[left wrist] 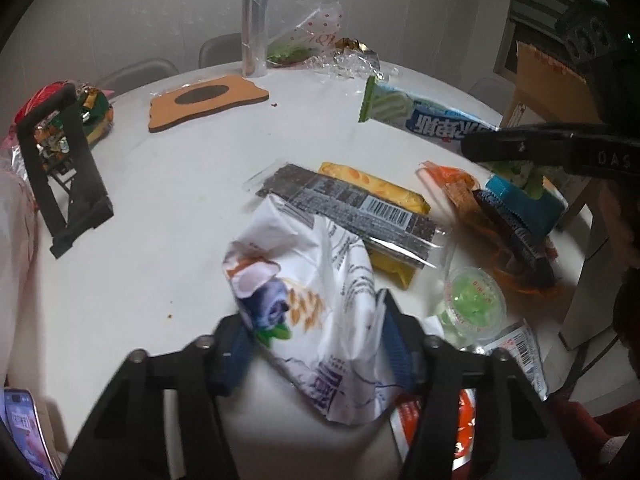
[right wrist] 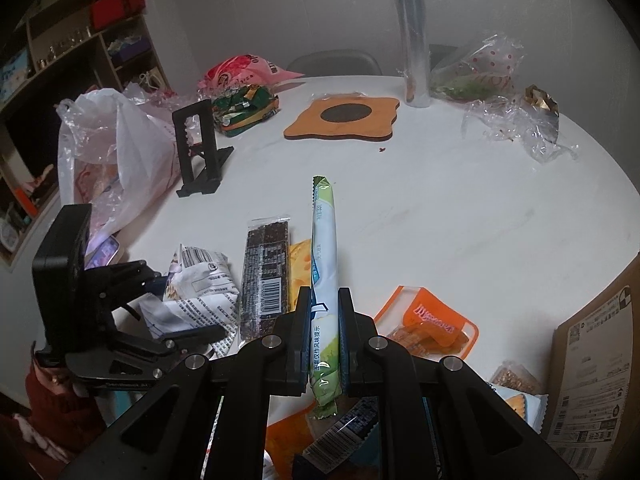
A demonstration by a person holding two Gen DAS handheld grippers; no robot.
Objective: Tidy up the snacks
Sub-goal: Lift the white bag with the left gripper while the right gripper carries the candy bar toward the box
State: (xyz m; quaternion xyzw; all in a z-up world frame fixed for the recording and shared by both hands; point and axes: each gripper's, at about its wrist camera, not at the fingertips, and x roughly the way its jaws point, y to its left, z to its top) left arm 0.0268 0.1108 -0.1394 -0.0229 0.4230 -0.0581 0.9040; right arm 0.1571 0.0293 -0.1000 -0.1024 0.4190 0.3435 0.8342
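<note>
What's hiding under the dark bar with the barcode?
A yellow packet lies under the dark bar, poking out at both sides. Its middle is covered, so anything printed there can't be seen.

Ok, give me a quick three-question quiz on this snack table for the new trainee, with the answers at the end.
1. True or false: the right tool is shut on the long green and white packet.
2. What lies on top of the yellow packet? A) the jelly cup B) the dark bar with the barcode C) the phone stand
3. Fill in: the left tool grips a crumpled white ____ with a blueberry picture.

Key
1. True.
2. B: the dark bar lies across it; the jelly cup and the phone stand sit apart on the table.
3. Bag.
</note>
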